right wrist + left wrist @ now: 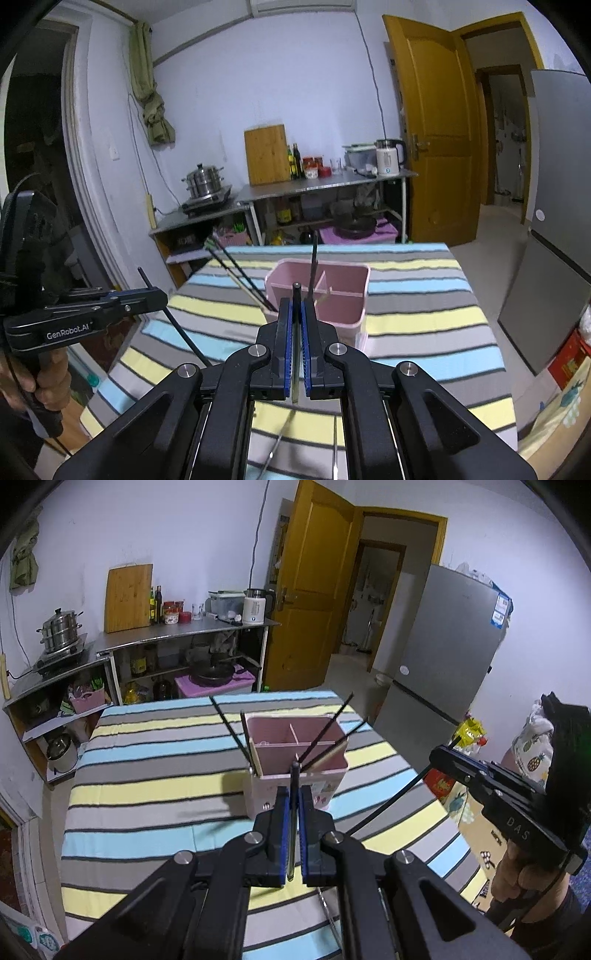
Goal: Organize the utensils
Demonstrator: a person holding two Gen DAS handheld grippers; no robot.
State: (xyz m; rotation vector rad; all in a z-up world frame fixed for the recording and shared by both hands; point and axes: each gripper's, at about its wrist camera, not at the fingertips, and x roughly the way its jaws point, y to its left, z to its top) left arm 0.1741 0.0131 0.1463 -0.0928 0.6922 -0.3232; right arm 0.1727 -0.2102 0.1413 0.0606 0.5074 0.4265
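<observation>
- Your left gripper (pixel 294 797) is closed down on 1 dark chopstick (pixel 294 775), which runs between the blue pads; its tip pokes out ahead, just short of the pink utensil holder (pixel 295 760).
- Your right gripper (pixel 296 314) is pinched on another thin dark stick (pixel 296 291), also lined up along the fingers, tip near the holder's rim.
- Holder sits mid-table on the striped cloth (pixel 147 775), split by inner dividers into compartments. Several chopsticks (pixel 328 731) already lean in it, sticking up + out over the rim toward both sides; those slanted ends crowd the opening.
- From the right wrist cam, 1 stick (pixel 314 258) stands nearly upright in the holder directly ahead of your held stick's tip, w/ 2 more (pixel 236 273) leaning out left.
- A long metal utensil (pixel 277 443) lies on the cloth under the right gripper; can't tell what kind.
- Around: steel counter (pixel 184 635) w/ cutting board (pixel 128 598), kettle (pixel 255 607), bottles; steamer pot (pixel 61 629) on a stove; fridge (pixel 443 646) right; open yellow door (pixel 314 590).
</observation>
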